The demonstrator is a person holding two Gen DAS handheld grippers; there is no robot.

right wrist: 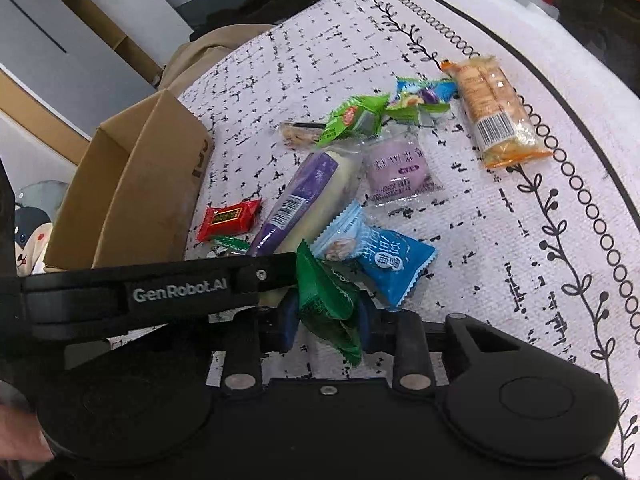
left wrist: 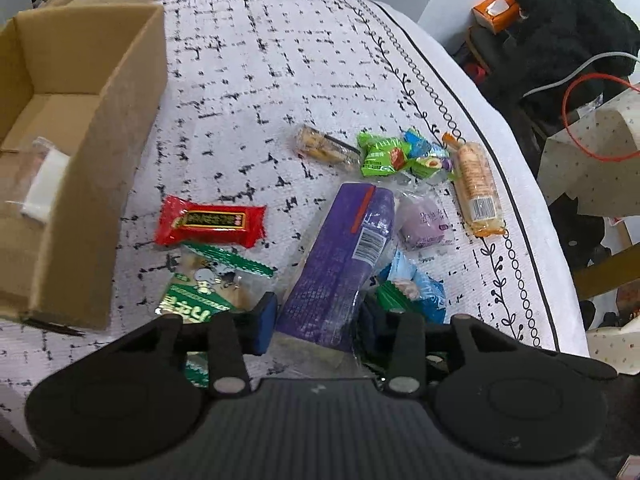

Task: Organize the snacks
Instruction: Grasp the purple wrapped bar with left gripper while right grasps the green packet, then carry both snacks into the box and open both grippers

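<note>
Right wrist view, 6 o'clock: the right gripper (right wrist: 329, 318) is clamped on a dark green snack packet (right wrist: 326, 300), its blue pads pressing the wrapper from both sides. Just beyond, at 12 o'clock of that packet, a light blue snack packet (right wrist: 376, 258) lies on the counter (right wrist: 500, 280) (a white cloth with black dashes and a vine border). The left gripper's arm crosses this view at 9 o'clock.

Left wrist view, 6 o'clock: the left gripper (left wrist: 320, 322) has its fingers set apart on either side of the near end of a long purple-wrapped roll (left wrist: 344, 256); whether the pads press the roll cannot be told. At 10 o'clock of this gripper lies a green-and-white packet (left wrist: 208, 284), and beyond it a red candy bar (left wrist: 211, 221).

Mid-distance, at 1 o'clock of the roll: a pale purple pastry pack (left wrist: 424, 220), then an orange-ended biscuit pack (left wrist: 478, 188) near the cloth's border. Farther on, a cluster of bright green and blue candies (left wrist: 400, 154) touches a clear-wrapped nut bar (left wrist: 326, 148).

At 9 to 10 o'clock stands an open cardboard box (left wrist: 116, 128), holding one clear-wrapped white item (left wrist: 42, 184).
</note>
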